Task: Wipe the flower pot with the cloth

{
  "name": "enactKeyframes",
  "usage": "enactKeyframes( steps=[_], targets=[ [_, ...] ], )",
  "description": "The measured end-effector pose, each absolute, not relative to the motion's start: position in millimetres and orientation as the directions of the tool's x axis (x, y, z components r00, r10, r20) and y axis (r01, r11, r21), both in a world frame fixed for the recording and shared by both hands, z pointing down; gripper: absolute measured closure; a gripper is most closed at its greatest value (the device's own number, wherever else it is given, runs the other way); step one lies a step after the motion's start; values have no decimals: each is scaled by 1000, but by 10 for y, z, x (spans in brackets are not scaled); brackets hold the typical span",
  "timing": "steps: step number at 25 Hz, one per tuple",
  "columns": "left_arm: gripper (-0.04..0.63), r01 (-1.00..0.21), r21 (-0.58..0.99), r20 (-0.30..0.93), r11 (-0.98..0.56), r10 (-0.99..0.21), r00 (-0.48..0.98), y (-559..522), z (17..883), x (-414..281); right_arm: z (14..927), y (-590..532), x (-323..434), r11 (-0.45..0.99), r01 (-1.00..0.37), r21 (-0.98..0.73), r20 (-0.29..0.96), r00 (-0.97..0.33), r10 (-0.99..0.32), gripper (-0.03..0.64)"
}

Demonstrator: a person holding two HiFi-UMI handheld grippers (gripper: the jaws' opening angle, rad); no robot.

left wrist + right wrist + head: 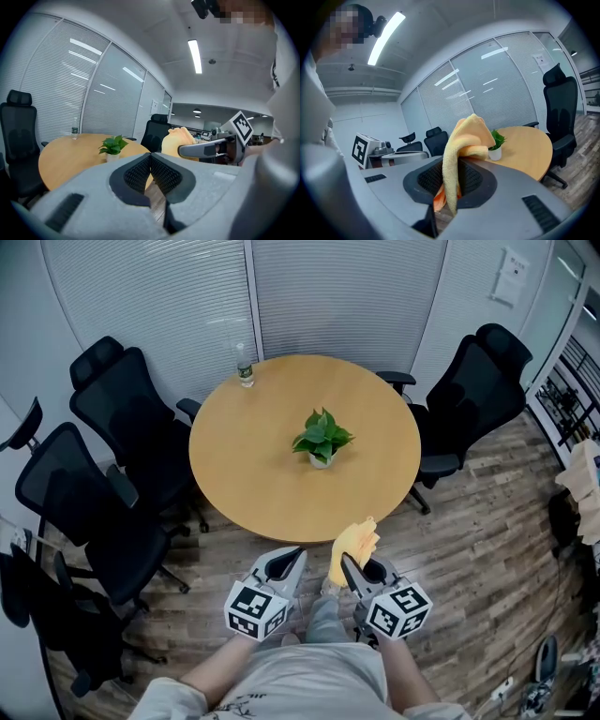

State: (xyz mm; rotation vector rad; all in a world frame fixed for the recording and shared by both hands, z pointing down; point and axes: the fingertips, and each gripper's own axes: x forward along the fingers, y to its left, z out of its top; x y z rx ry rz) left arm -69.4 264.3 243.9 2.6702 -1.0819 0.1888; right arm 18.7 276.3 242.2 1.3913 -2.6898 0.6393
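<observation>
Right tool (350, 570) pinches the cloth (468, 136), which stands upward; left tool (150, 157) closed empty; flower pot (321, 460) upright.

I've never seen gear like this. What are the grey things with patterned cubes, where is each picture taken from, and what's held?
There is no robot: a person holds a two-jaw gripper in each hand, and the cubes are part of them. The head view comes from a camera on the person's head, looking down. The two gripper views come from cameras riding on each gripper. The left gripper is shut and empty. The right gripper is shut on a yellow cloth. Ahead is a round wooden table bearing a small plant in a white flower pot and, at its far edge, a bottle. Black office chairs stand around it.
</observation>
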Motion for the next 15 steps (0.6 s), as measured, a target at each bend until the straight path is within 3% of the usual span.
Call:
enactKeyframes(
  steps=[15],
  targets=[
    [584, -741, 183, 184, -646, -718, 671, 1183, 2288, -248, 2241, 1192, 656, 579, -754, -310, 216, -649, -730, 563]
  ],
)
